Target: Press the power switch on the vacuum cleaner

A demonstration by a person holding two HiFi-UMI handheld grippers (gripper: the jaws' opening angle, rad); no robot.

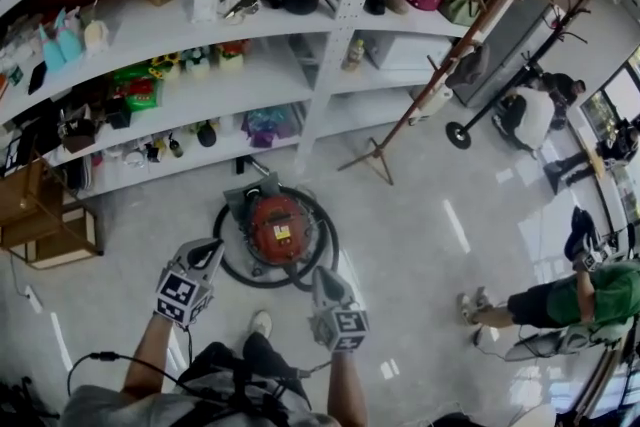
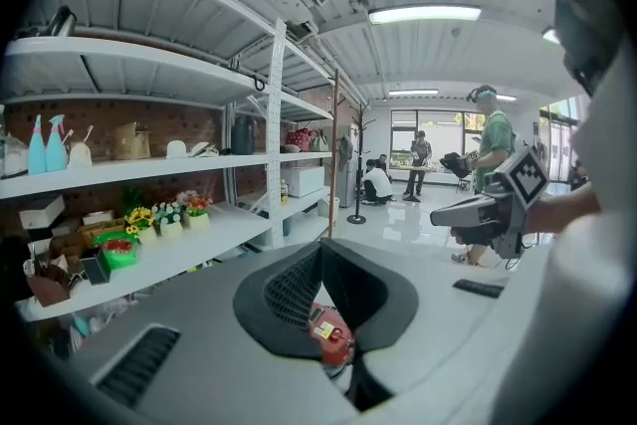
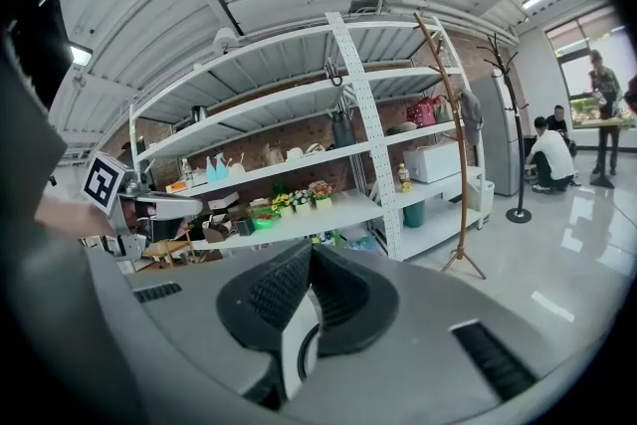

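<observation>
The vacuum [image 1: 278, 227] is a round red canister standing upright on the floor [image 1: 420, 245], close in front of the shelf [image 1: 250, 100]. A black hose [image 1: 330, 260] lies coiled in a ring around it, and a grey-green part [image 1: 250, 195] juts from its shelf side. A small yellow label [image 1: 283, 234] sits on its top; the power switch cannot be told apart.

The person is extending the left forearm [image 1: 148, 347] and right forearm [image 1: 346, 387] forward, side by side. The left gripper [image 1: 212, 253] and right gripper [image 1: 322, 277] are pointing downward, each with its jaws pressing together on nothing.
</observation>
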